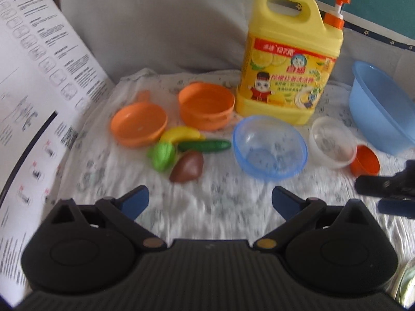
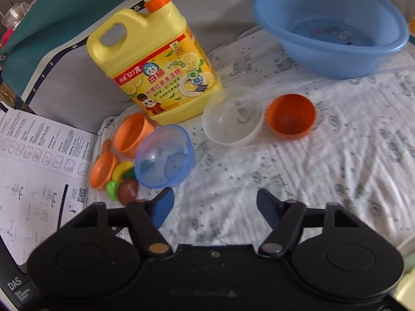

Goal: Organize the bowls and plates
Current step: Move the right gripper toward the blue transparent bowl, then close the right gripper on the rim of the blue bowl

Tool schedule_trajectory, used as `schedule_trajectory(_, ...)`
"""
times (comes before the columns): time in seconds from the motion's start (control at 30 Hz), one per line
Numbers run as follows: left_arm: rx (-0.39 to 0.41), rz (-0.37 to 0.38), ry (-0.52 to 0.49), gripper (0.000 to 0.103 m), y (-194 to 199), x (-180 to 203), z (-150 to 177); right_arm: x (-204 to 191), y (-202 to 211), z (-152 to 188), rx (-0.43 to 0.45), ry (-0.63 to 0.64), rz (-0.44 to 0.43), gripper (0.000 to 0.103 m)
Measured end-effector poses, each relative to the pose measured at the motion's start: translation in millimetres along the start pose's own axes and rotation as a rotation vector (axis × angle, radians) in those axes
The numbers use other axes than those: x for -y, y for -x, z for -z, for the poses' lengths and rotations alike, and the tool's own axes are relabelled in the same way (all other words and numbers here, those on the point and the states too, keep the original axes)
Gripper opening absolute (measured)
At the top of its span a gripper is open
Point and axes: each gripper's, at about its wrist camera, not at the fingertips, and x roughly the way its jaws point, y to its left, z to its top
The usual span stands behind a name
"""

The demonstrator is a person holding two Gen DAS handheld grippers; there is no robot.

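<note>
Left gripper (image 1: 210, 202): I see its jaws spread wide, nothing between them, above bare cloth (image 1: 233, 194).
Right gripper (image 2: 215, 207): also released and empty, narrower gap; no bowl touched.
Risk, orange dishes: the orange handled dish (image 1: 138, 127) sits just beside the toy food, so I judge a careless reach would scatter it.
Risk, orange tub (image 1: 206, 105): it stands close against the yellow detergent jug (image 1: 290, 59); a jaw slipping behind could tip the jug (tall, likely top-heavy).
Risk, blue clear bowl (image 1: 269, 146): thin and slick, I think; it may skid on the wrinkled cloth.
Risk, clear white bowl (image 1: 333, 142): touching the small orange bowl (image 2: 290, 119), so lifting one may drag the other.
Risk, both hands: the right gripper shows at the left view's right edge, so the two could collide.
Count, left to right: one handled dish, one tub, four toy foods (banana (image 1: 181, 133), green piece (image 1: 163, 155), cucumber (image 1: 205, 145), brown piece (image 1: 187, 167)), one jug, three bowls, one blue basin (image 2: 332, 26).
Where: all on the cloth, basin far right.
</note>
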Motion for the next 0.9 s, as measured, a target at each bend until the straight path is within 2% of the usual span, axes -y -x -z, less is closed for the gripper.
schedule_trajectory(0.1,0.014,0.009,-0.018,0.101,-11,5,-13,-8,-16,-11,-0.017,-0.019,-0.025,0.057)
schedule_trajectory(0.2,0.01,0.025,-0.035,0.092,-24,11,-23,-11,-29,-21,-0.023,-0.049,-0.06,0.044)
schedule_trajectory(0.3,-0.002,0.036,-0.043,0.084,-37,14,-28,-16,-39,-29,-0.026,-0.053,-0.076,0.038)
schedule_trajectory(0.4,-0.023,0.057,-0.03,0.071,-49,16,-30,-20,-52,-34,-0.035,-0.048,-0.082,0.032)
schedule_trajectory(0.5,-0.03,0.068,-0.035,0.065,-58,20,-31,-24,-64,-36,-0.049,-0.039,-0.084,0.026)
schedule_trajectory(0.57,-0.037,0.074,-0.04,0.055,-64,22,-32,-27,-72,-37,-0.055,-0.026,-0.08,0.026)
schedule_trajectory(0.73,-0.052,0.106,-0.046,0.032,-76,27,-33,-28,-88,-38,-0.061,-0.002,-0.065,0.015)
schedule_trajectory(0.9,-0.056,0.081,-0.067,0.027,-81,33,-28,-27,-97,-39,-0.07,0.009,-0.062,0.014)
